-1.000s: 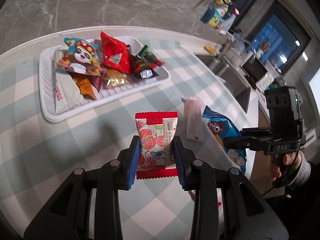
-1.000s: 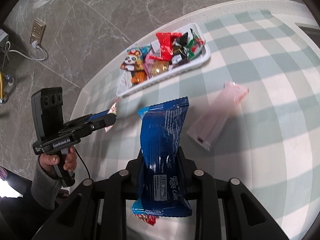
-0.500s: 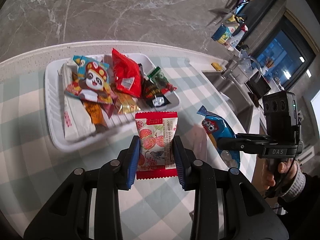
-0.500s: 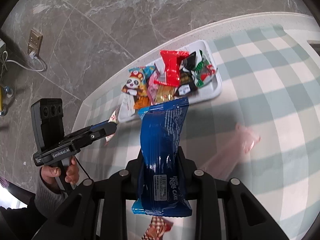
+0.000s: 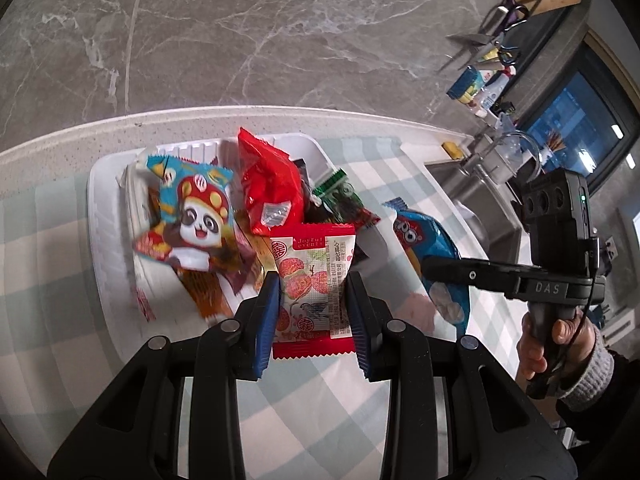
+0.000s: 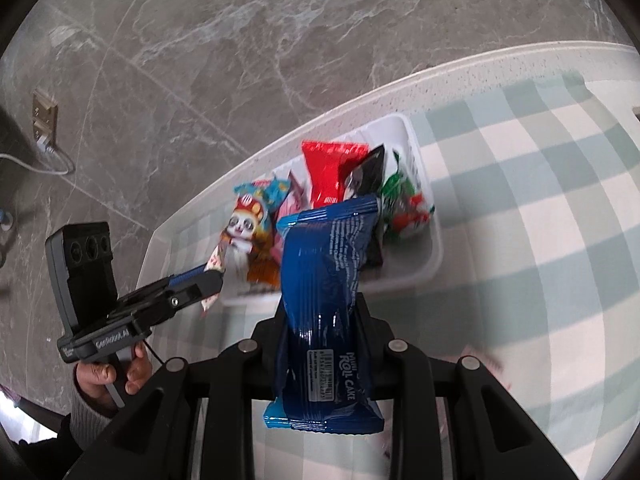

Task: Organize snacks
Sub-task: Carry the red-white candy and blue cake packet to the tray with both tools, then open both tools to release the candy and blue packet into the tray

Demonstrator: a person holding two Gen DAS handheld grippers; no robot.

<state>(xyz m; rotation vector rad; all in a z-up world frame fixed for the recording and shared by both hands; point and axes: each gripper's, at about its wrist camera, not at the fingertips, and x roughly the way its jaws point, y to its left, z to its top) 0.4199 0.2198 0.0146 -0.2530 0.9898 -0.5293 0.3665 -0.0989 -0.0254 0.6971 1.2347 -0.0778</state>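
My left gripper (image 5: 312, 300) is shut on a red and white lychee snack packet (image 5: 314, 276), held above the near edge of the white tray (image 5: 102, 216). The tray holds several snacks: a panda packet (image 5: 192, 216), a red bag (image 5: 270, 188) and a green packet (image 5: 340, 196). My right gripper (image 6: 322, 320) is shut on a blue roll cake packet (image 6: 328, 300), held above the tray's near side (image 6: 434, 248). The right gripper with the blue packet (image 5: 430, 252) also shows in the left wrist view, to the right of the tray.
The table has a green and white checked cloth (image 6: 540, 200). A pink packet (image 6: 488, 364) lies blurred on the cloth at lower right. A sink and tap (image 5: 492, 160) sit beyond the counter at right. A grey marble floor lies beyond the table edge.
Both grippers have moved toward the tray with their packets; the tray now sits closer and under both packets. The pink packet has dropped behind.
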